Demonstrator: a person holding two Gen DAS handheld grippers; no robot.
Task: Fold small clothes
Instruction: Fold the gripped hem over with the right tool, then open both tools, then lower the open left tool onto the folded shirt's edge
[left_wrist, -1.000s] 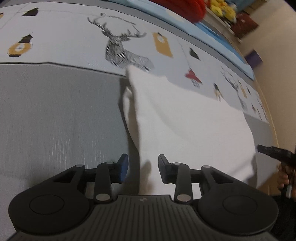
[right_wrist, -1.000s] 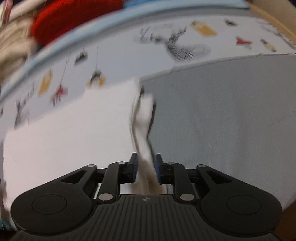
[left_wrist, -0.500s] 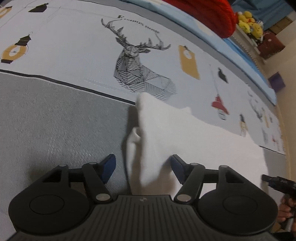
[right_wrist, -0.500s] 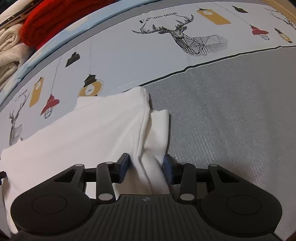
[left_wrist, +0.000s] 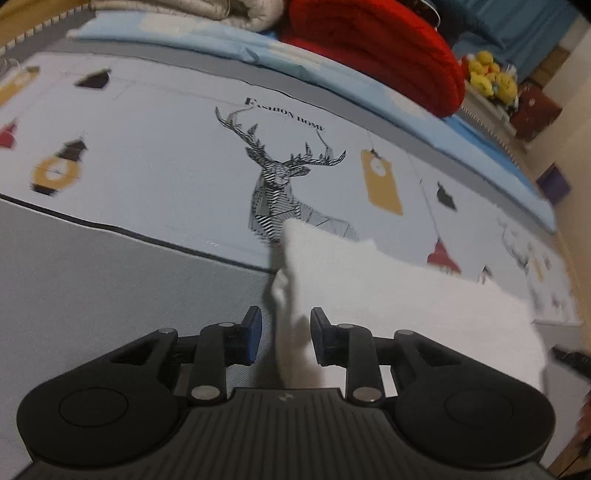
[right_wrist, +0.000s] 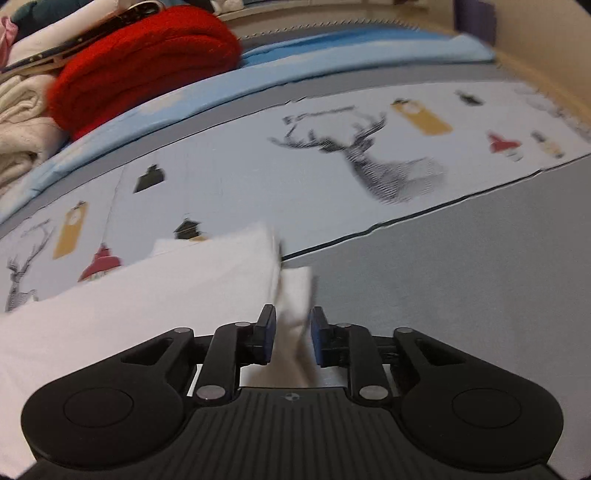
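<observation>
Bed (left_wrist: 92, 314) is the work area: grey sheet near the person, printed deer-and-lantern cover (left_wrist: 166, 173) behind it, so the garment has a flat, roomy base to be folded on. At the far edge a rolled red knitted blanket (left_wrist: 373, 55) and cream bedding (right_wrist: 18, 122) sit stacked out of the way, and yellow plush toys (left_wrist: 491, 79) are on a shelf beyond, well apart from the fold zone.

White garment (left_wrist: 406, 306) lies spread across the boundary of grey sheet and printed cover, one side edge bunched up into a raised ridge with a small flap sticking out, likely a sleeve or folded-in side.

Left claw (left_wrist: 284, 339) straddles that ridge; its pads are closing, cloth between them, but there is a visible gap on the left pad side, so not yet pinched. Right claw (right_wrist: 290, 338) is on the same raised edge, seen from the other side, pads closing with the cloth between them and a sliver of gap on the right pad; the grip does not look seated.

Judgement: both claws take one edge at two points so it can be lifted evenly and carried over for the next fold. Risk is catching only one layer.
</observation>
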